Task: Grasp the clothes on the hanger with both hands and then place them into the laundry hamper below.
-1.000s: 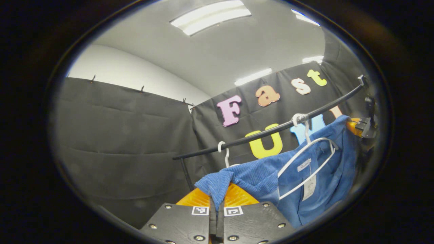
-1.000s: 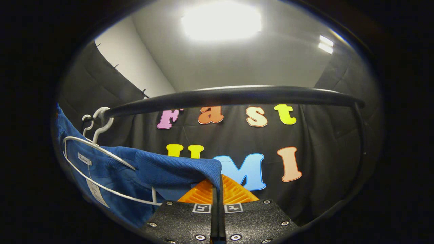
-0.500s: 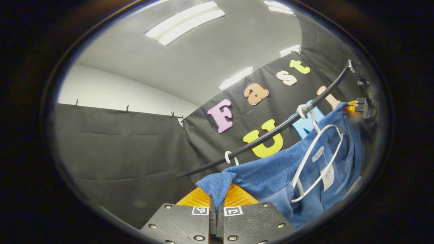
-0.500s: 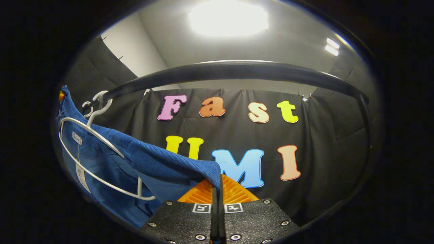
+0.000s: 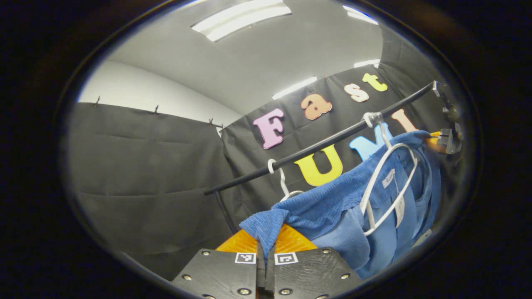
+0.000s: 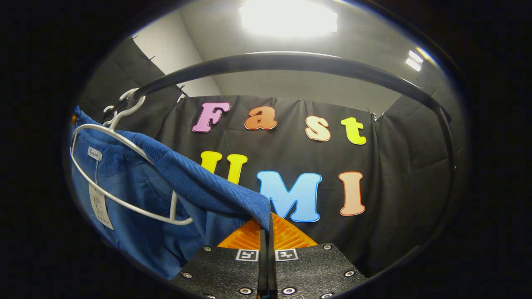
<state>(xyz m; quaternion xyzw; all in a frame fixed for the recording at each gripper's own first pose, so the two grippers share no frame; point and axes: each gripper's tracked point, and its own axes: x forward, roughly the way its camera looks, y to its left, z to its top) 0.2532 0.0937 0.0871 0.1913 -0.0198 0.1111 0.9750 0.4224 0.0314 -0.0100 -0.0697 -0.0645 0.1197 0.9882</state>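
Both claws, left claw [image 5: 265, 245] and right claw [image 6: 266, 232], pinch the soft, light blue garment [image 5: 332, 203] at its shoulders, below the rail [image 6: 291, 62].

This was a staged recording booth, not a home: black cloth walls [image 5: 145, 174] pinned along their top edge, a plain white wall [image 5: 137, 89] above them, fluorescent ceiling panels [image 5: 241, 18], and a black metal clothes rail [image 6: 291, 62] carrying white wire hangers [image 6: 120, 166].

Black metal rail and lights
A black metal clothes rail [image 6: 291, 62] spans the booth; bright ceiling light panels [image 6: 289, 16] glow above it.
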